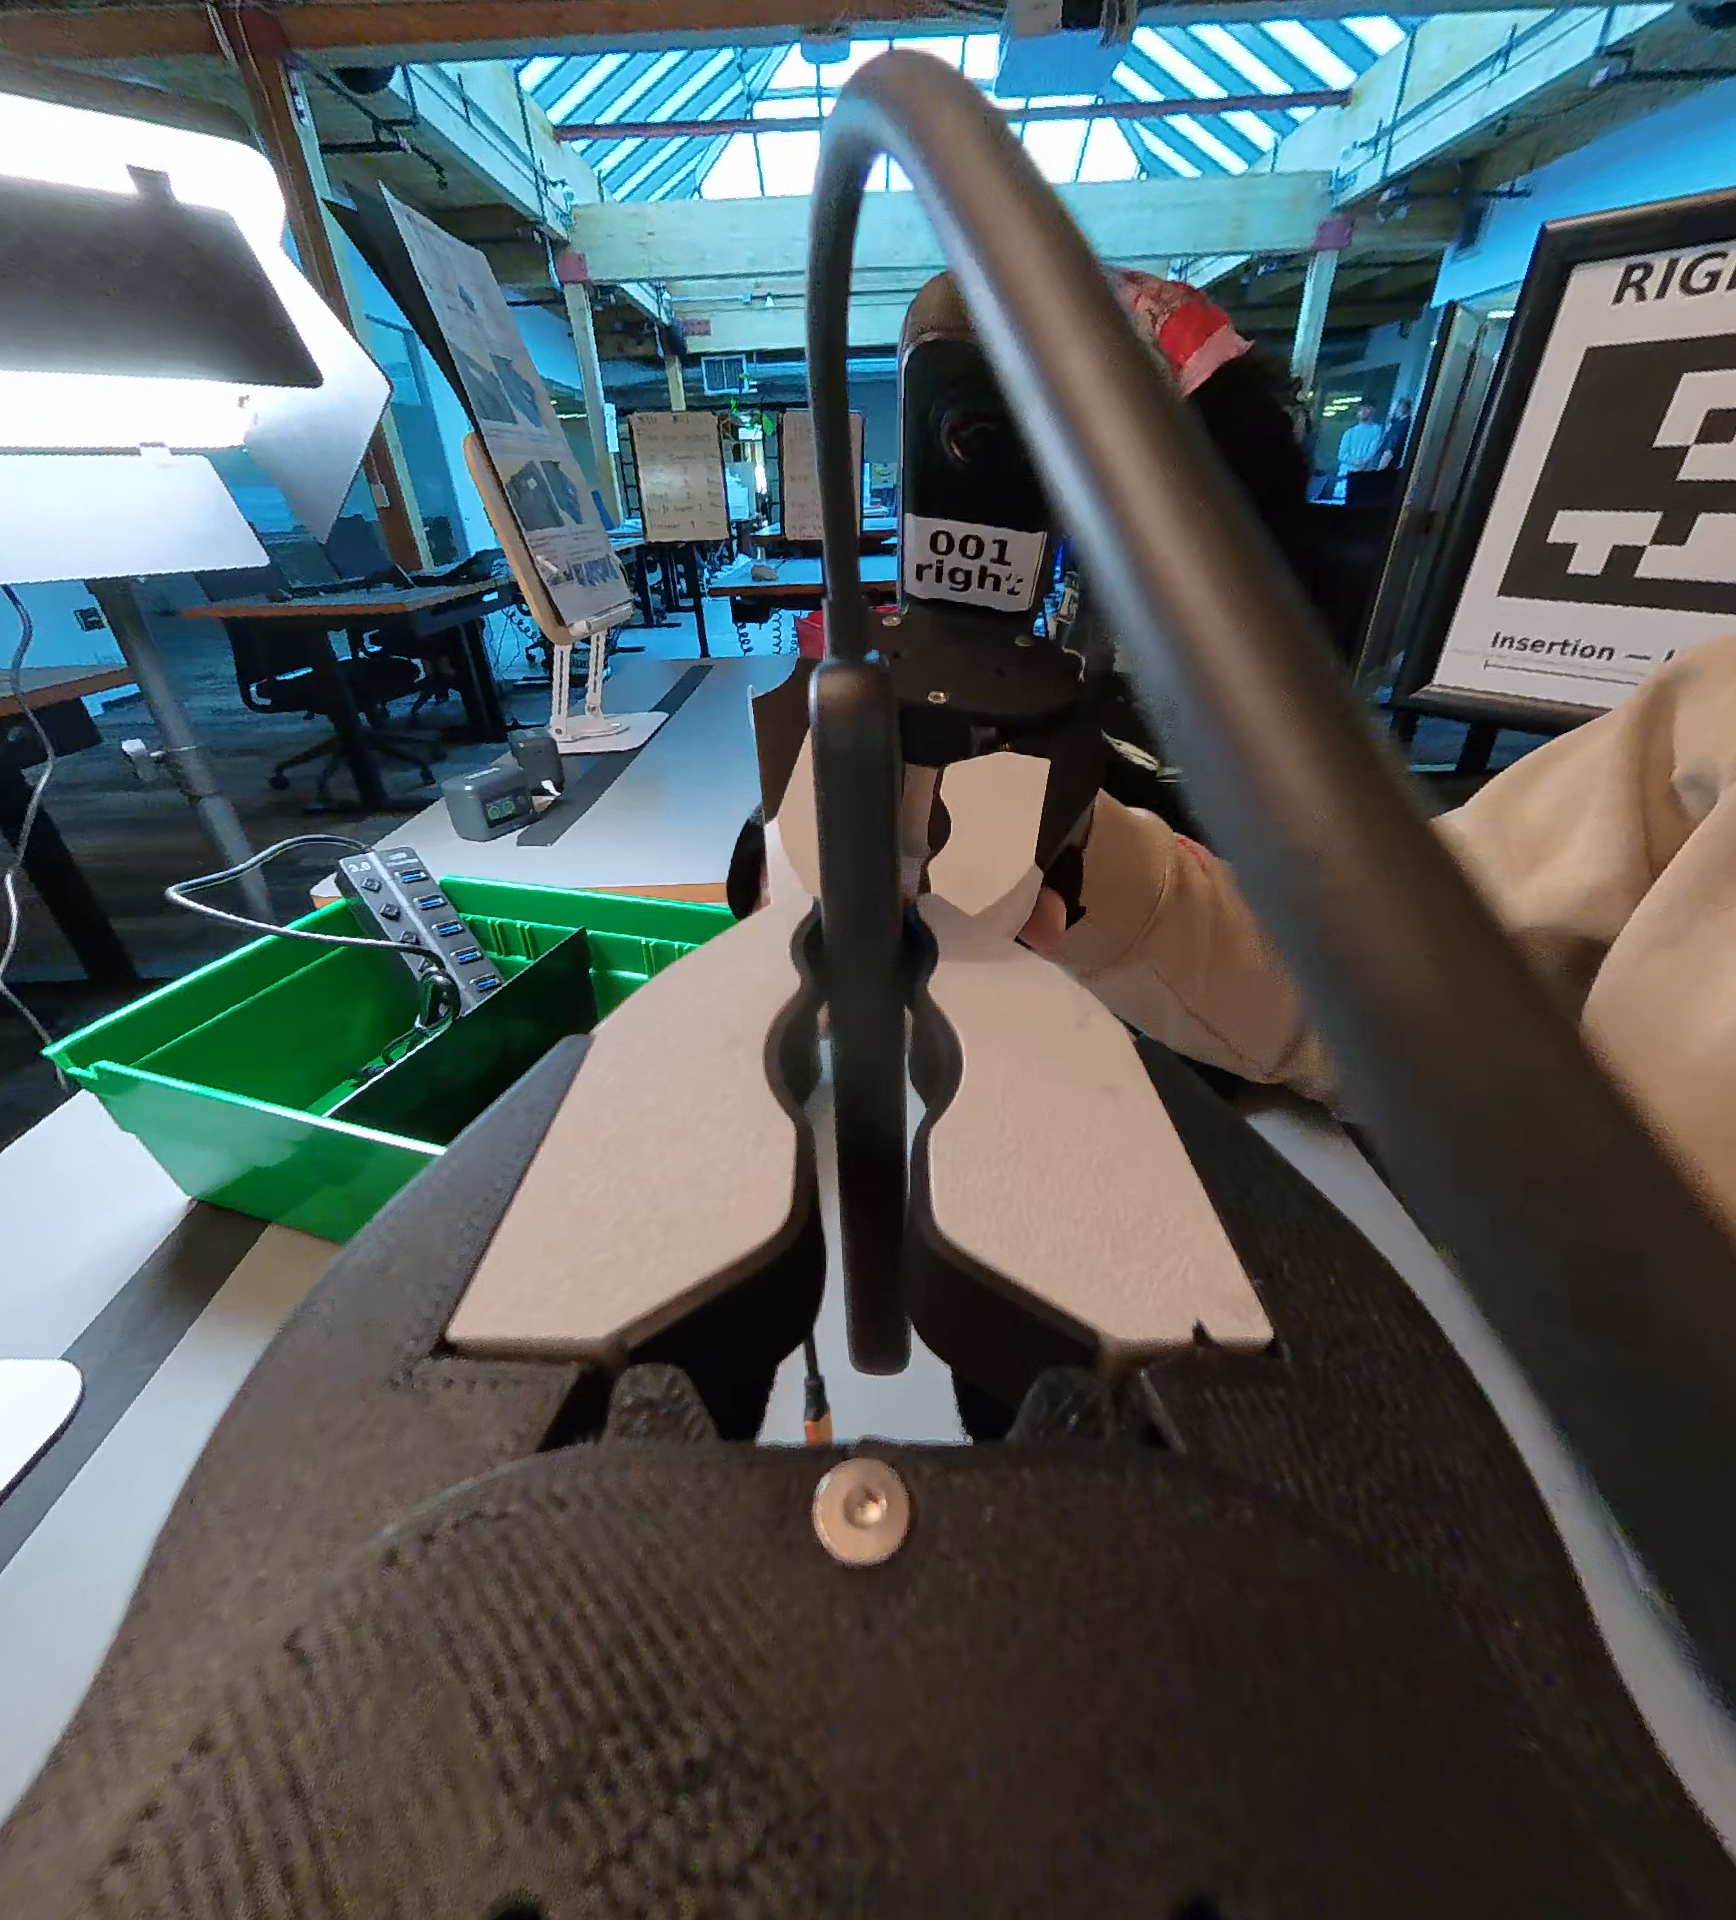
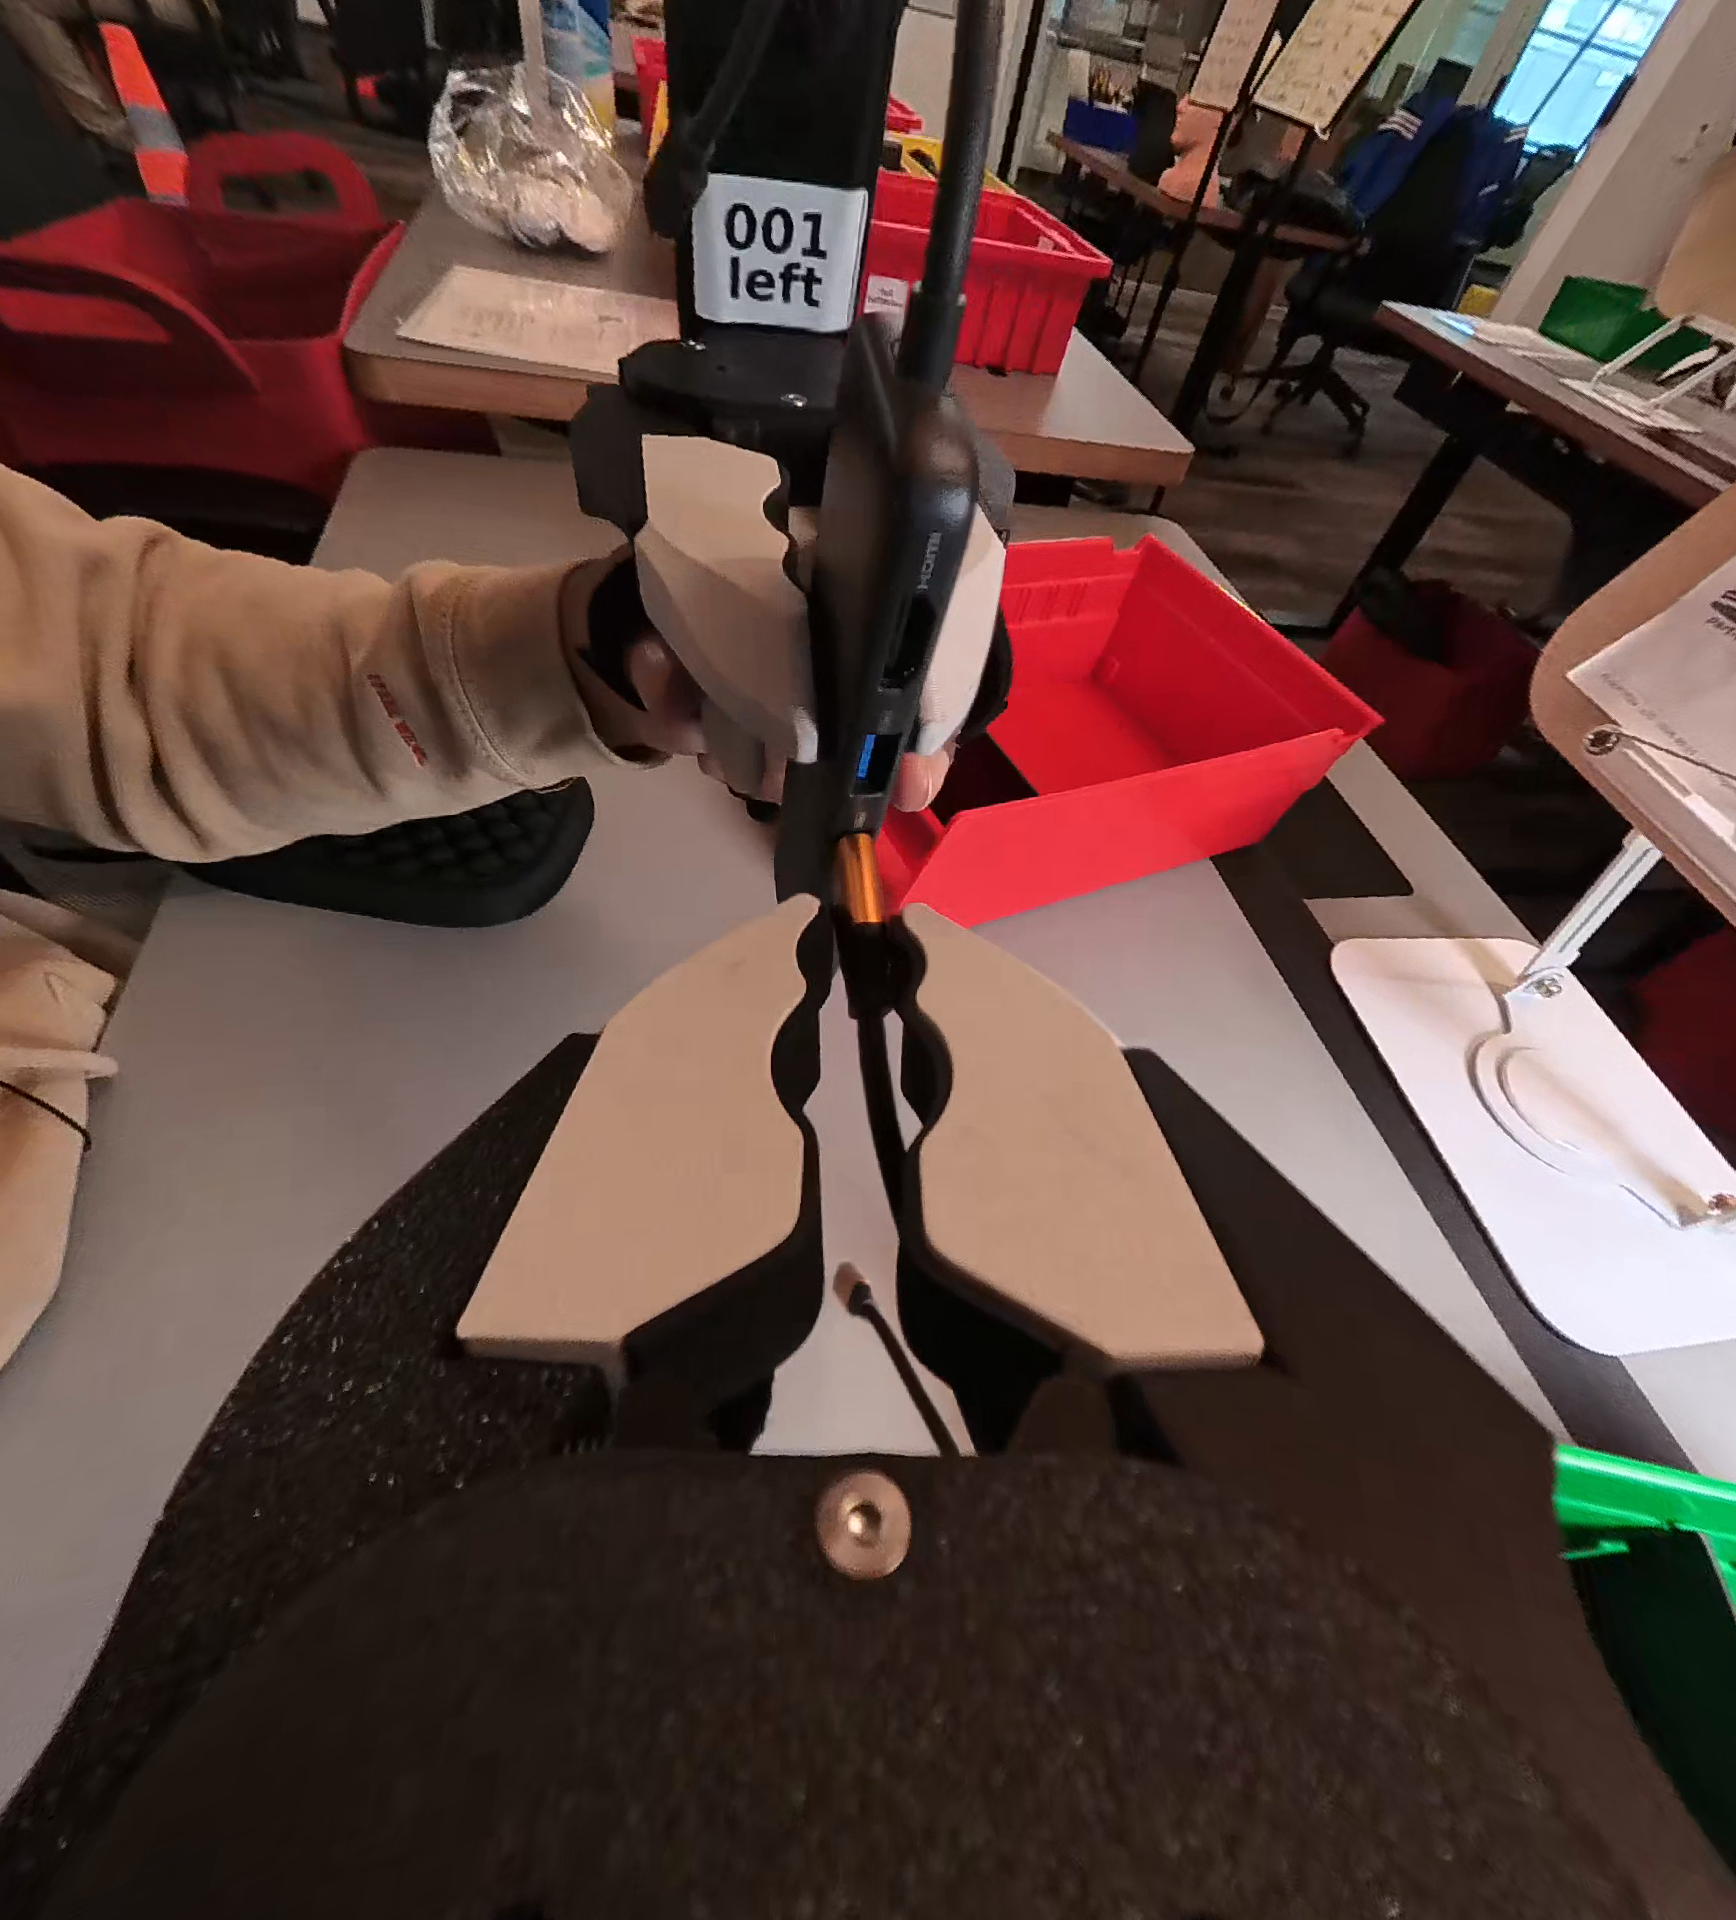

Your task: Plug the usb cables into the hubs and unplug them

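Observation:
My left gripper (image 1: 862, 935) is shut on a slim dark hub (image 1: 859, 1039), held edge-on above the table. The hub's thick dark cable (image 1: 1155, 499) arcs up and over to the right. In the right wrist view the hub (image 2: 895, 582) stands upright in the left gripper (image 2: 869, 743). My right gripper (image 2: 864, 940) is shut on a black USB cable (image 2: 879, 1091) just behind its orange plug (image 2: 859, 878). The plug's tip meets a port on the hub's lower edge; I cannot tell how deep it sits. The right gripper (image 1: 931, 904) faces me in the left wrist view.
A green bin (image 1: 251, 1081) at the left holds a grey multi-port hub (image 1: 422, 925) with blue ports. A red bin (image 2: 1155, 727) stands behind the hub. A white stand base (image 2: 1570, 1143) is at the right, a black wrist rest (image 2: 428, 862) at the left. A loose cable end (image 2: 853, 1294) lies on the grey table (image 2: 324, 1039).

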Demonstrator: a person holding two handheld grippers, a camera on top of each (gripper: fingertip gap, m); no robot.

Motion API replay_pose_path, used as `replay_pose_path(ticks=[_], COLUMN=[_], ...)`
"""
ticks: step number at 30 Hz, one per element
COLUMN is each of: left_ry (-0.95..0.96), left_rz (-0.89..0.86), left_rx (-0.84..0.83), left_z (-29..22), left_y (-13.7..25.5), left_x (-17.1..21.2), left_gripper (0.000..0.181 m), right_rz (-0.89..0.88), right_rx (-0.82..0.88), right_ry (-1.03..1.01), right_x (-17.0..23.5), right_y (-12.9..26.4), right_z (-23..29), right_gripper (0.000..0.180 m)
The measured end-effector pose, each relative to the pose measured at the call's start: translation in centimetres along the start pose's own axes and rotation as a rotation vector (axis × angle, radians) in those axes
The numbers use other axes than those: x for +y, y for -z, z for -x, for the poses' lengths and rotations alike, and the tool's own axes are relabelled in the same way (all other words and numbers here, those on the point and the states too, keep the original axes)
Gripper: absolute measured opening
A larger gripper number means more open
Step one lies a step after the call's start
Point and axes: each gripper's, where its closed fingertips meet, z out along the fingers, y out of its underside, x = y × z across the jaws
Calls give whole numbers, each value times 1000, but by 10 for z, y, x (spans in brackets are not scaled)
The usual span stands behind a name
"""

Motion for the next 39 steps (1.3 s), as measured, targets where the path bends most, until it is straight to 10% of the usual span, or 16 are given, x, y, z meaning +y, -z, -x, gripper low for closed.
replay_pose_path(ticks=[11,20,27,39], left_ry=[28,117,166,253], left_rz=[113,17,-15,101], left_rx=[24,-183,-198,-21], left_z=[-1,42,45,12], left_y=[-1,32,43,13], left_x=[17,-3,-13,1], left_gripper=[13,13,12,12], right_rz=[-11,-429,-227,-475], right_rx=[-38,216,-45,-138], right_ry=[-78,12,-145,-299], right_x=[-1,-70,-23,-28], right_y=[0,66,-2,-11], right_z=[2,-27,-4,-5], right_gripper=[8,12,22,11])
